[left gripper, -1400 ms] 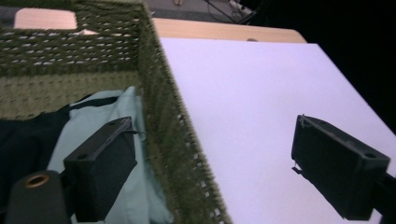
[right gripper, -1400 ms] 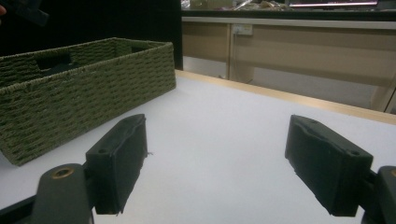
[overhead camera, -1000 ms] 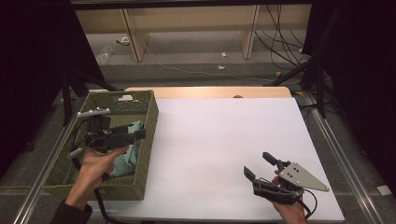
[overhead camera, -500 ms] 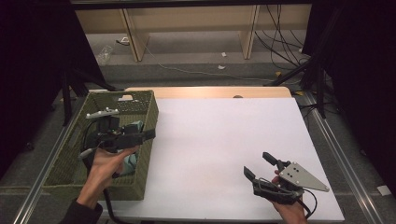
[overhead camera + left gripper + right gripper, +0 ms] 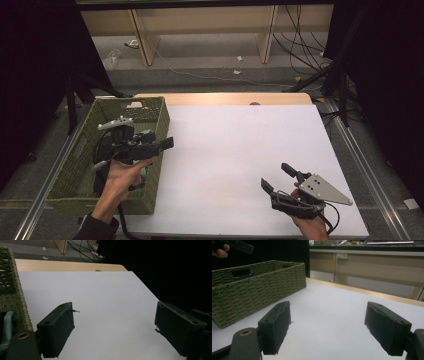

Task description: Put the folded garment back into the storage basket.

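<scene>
Black fingers of the left gripper stand wide apart and empty, poised over the right wall of the olive-green woven rectangular basket. Inside the basket, against that same wall, lies a pale teal piece of soft cloth, mostly hidden, bunched rather than flat. It is probably light and limp: it should sag and trail when lifted and could snag on the rough weave, so a raised fold near its middle looks like the best place to pinch. Well to the right of the basket, the right gripper rests low on the white tabletop, its fingers also spread and empty.
</scene>
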Tool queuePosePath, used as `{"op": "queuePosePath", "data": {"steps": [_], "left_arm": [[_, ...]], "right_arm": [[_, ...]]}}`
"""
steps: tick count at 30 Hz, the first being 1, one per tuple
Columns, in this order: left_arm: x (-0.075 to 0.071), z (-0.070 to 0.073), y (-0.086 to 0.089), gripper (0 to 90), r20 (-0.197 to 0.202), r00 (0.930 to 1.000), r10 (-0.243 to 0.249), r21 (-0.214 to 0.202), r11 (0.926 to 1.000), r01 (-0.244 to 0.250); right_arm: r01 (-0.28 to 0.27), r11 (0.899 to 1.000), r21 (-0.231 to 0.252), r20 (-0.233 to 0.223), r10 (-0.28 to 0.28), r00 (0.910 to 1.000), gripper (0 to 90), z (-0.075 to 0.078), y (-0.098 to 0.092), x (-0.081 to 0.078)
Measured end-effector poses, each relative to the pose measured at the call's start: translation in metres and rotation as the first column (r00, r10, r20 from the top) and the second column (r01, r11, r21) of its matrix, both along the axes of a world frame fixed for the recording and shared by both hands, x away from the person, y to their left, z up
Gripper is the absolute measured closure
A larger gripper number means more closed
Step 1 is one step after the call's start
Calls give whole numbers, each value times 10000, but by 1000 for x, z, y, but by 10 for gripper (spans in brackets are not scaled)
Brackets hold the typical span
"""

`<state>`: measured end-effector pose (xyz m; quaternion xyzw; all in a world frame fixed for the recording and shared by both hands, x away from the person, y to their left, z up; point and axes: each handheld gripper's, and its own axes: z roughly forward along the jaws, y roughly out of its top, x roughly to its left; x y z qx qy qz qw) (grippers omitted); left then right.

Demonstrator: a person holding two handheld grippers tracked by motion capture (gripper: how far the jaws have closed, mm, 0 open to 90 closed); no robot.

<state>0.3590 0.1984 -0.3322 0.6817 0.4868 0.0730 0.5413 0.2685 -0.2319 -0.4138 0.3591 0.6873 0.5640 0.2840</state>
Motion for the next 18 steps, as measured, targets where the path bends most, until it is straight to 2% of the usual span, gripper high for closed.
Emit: {"op": "queuePosePath", "data": {"steps": [6, 12, 14, 18], "left_arm": [[-1, -5, -8, 152, 133, 9997, -212, 76, 9997, 211], [-4, -10, -19, 152, 581, 9977, -358, 218, 9992, 346], [-4, -12, -22, 152, 565, 9974, -451, 216, 9988, 439], [-5, -18, -28, 152, 800, 9952, -561, 255, 9982, 543]], "right_arm": [[-3, 10000, -16, -62, 3, 10000, 217, 0, 0, 0], [2, 10000, 9, -26, -2, 10000, 217, 0, 0, 0], [1, 10000, 23, -73, -1, 10000, 217, 0, 0, 0], [8, 10000, 8, -6, -8, 10000, 217, 0, 0, 0]]}}
